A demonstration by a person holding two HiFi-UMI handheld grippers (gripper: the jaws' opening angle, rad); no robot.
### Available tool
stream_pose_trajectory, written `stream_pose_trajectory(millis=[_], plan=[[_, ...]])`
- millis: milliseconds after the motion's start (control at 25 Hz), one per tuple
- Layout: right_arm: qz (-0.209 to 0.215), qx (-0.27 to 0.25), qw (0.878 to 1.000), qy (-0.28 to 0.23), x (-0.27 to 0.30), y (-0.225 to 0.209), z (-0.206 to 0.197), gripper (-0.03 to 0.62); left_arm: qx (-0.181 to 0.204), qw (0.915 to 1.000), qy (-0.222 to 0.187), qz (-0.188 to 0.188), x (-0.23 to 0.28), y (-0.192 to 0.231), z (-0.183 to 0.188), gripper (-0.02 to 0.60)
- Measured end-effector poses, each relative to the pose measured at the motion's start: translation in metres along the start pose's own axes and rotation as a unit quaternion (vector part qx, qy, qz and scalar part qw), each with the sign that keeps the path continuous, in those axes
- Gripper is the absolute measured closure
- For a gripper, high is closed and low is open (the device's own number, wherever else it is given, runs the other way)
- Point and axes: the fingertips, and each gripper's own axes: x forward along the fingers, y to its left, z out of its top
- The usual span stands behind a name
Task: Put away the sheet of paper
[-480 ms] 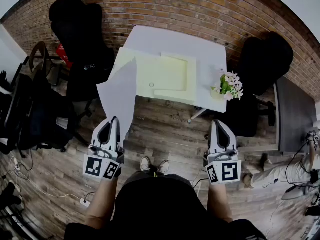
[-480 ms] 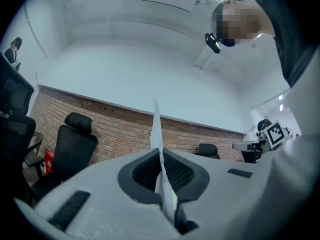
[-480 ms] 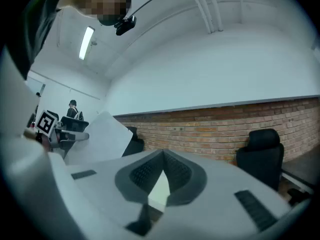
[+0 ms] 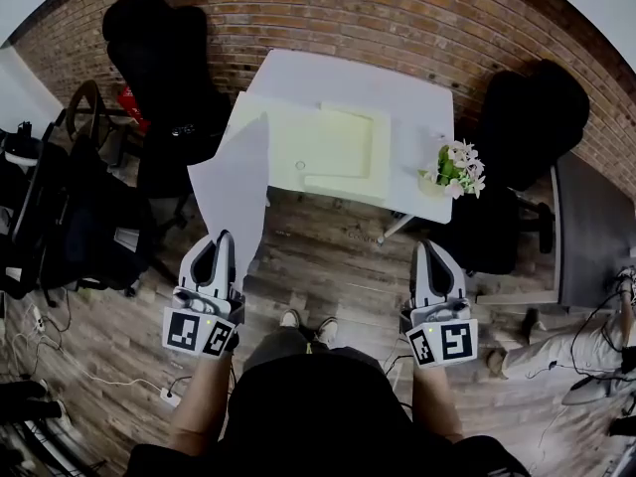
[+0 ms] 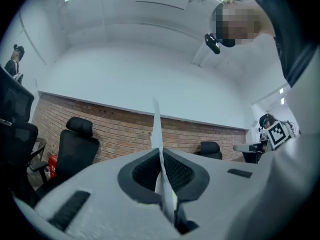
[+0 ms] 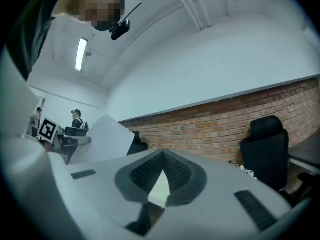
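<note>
The jaws of the left gripper [image 5: 160, 153] are clenched on the lower edge of the sheet of paper [image 5: 156, 126], which stands upright and edge-on between them. The jaws of the right gripper [image 6: 162, 156] are closed together with nothing in them. That gripper's view shows the sheet's flat face at 10 o'clock. Only the head view shows the white worktop [image 4: 348, 82] at 12 o'clock. It carries a pale yellow folder [image 4: 333, 147] and, at its 4 o'clock corner, a pot of flowers [image 4: 455, 167].
</note>
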Motion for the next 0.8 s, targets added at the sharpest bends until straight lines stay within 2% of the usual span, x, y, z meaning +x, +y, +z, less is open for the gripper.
stream_pose_trajectory(millis=[280,400,800], plan=[[0.035,0.018,0.999,0.005,0.006,0.004,-0.016,0.580,0.007,0.9998,0.010,0.014,-0.001,-0.006,-0.007,0.554],[0.037,0.028,0.999,0.009,0.017,0.000,-0.021,0.580,0.003,0.9999,0.010,0.013,0.011,-0.001,-0.011,0.554],[0.011,0.009,0.999,0.034,0.080,-0.028,-0.024,0.580,-0.030,0.9994,0.009,-0.017,0.104,0.033,-0.033,0.554]])
